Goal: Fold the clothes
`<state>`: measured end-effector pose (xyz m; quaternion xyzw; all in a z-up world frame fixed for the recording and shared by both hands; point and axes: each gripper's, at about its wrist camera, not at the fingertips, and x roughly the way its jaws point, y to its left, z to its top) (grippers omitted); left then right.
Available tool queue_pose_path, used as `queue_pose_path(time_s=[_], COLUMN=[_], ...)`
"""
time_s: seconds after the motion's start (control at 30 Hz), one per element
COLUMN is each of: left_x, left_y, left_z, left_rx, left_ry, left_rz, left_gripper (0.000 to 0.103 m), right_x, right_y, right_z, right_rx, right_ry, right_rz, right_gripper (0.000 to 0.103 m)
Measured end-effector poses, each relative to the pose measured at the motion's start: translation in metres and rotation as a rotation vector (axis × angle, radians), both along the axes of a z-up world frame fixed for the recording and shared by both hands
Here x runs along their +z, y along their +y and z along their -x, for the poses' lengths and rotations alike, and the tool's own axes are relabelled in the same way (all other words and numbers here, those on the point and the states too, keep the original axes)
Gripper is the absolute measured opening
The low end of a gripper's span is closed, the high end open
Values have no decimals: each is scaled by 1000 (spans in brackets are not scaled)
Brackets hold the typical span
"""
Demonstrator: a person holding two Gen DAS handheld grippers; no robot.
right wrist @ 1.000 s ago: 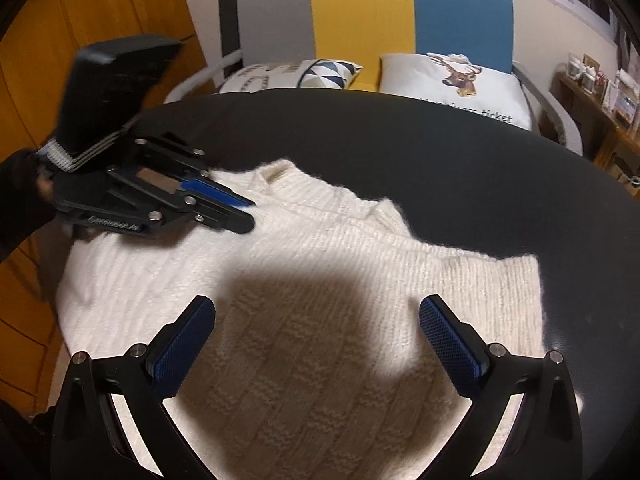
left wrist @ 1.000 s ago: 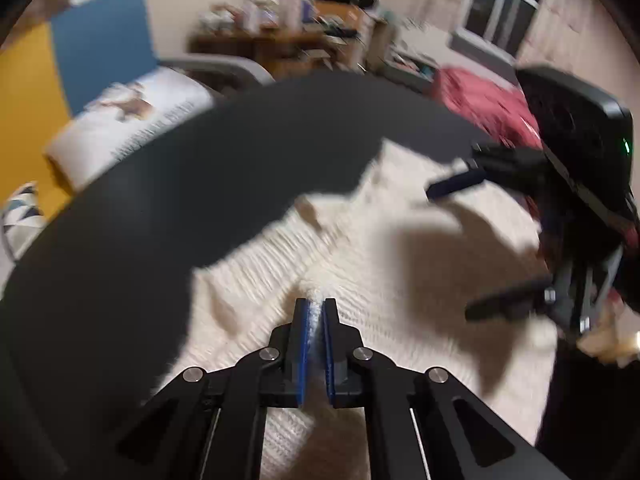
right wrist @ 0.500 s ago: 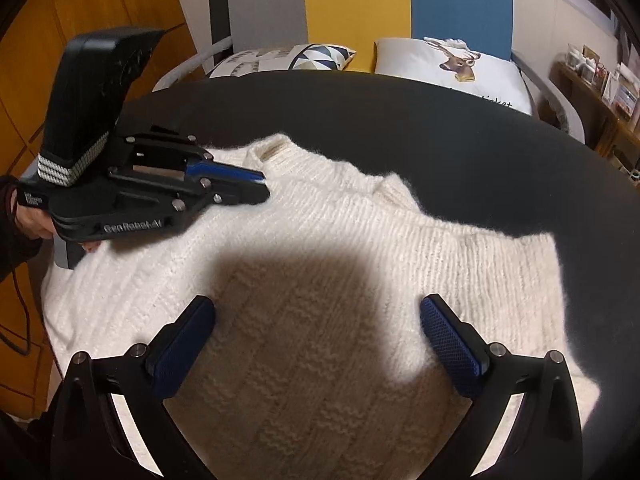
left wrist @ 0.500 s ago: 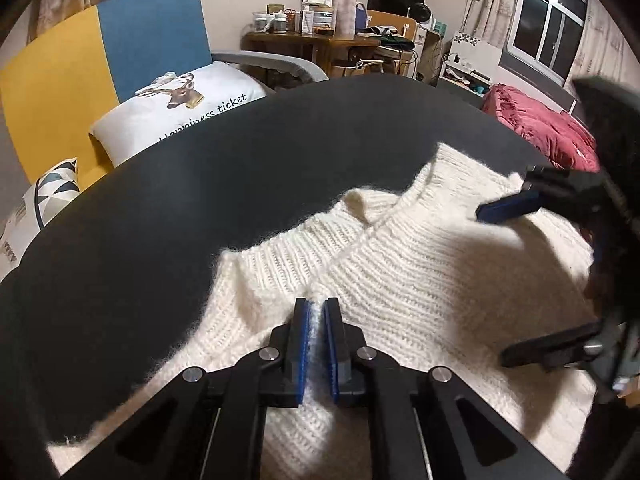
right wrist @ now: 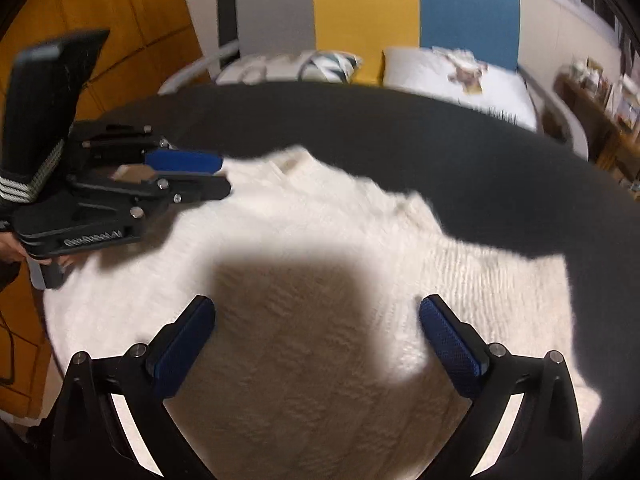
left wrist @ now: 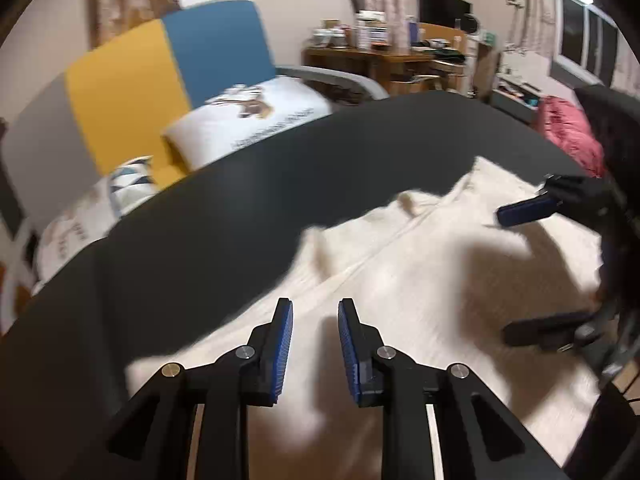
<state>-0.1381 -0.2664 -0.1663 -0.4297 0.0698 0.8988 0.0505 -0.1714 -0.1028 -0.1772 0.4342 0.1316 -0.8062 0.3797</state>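
left gripper [left wrist: 315,308]: jaws parted by a narrow gap, nothing between the blue pads; they hang over the near edge of the sweater [left wrist: 420,280]. seen from the right wrist, this gripper [right wrist: 224,176] sits to the left of the right jaws, fingers stacked one above the other with a slim gap, over the sweater's left shoulder; contact with the knit cannot be told.

right gripper [right wrist: 316,312]: jaws spread wide, empty, held above the middle of the sweater [right wrist: 320,280]; its shadow falls on the knit between the fingers. seen from the left wrist, it [left wrist: 504,272] is to the right of the left jaws, one blue pad up, one dark finger low, knit showing in the wide gap.

sweater: cream, ribbed knit, spread flat under both pairs of jaws; neck end points away from the right jaws, hem near them.

table [right wrist: 440,140]: dark, round-edged, carries the sweater; bare surface beyond and to the right of the right jaws.

sofa [right wrist: 364,4]: past the table, straight ahead of the right jaws; back in grey, yellow and blue panels.

pillows: white one with deer print [right wrist: 456,76] and patterned one [right wrist: 332,66], on the sofa seat.

desk [left wrist: 380,56]: far ahead of the left jaws, cluttered.

red bedding [left wrist: 568,132]: beyond the table, far right of the left jaws.
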Motion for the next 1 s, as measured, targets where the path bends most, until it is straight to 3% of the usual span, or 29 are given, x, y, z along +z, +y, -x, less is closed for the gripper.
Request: queue_pose_path(time_s=[0.1, 0.23, 0.33, 0.4, 0.47, 0.57, 0.87, 1.0], left_x=[3, -12, -10, -8, 4, 14, 1, -6], left_y=[-11, -29, -41, -49, -53, -50, -54, -45], left_z=[-22, -41, -48, -52, -52, -41, 10, 22], left_rx=[59, 154, 175, 185, 104, -58, -346, -406], left_ry=[7, -21, 14, 38, 75, 75, -132, -194], left_rz=[47, 107, 10, -53, -75, -10, -145, -127], left_gripper=[26, 30, 30, 30, 31, 33, 38, 43], right_x=[13, 10, -8, -14, -14, -17, -21, -20], right_y=[-6, -23, -31, -31, -32, -29, -11, -3], right_z=[-16, -21, -13, -11, -11, -16, -13, -10], right_rx=[35, 70, 46, 35, 29, 50, 73, 75], right_ry=[-11, -21, -55, -23, -13, 12, -20, -56], right_rz=[71, 56, -8, -36, -38, -20, 115, 183], right_gripper=[103, 103, 103, 103, 103, 103, 103, 103])
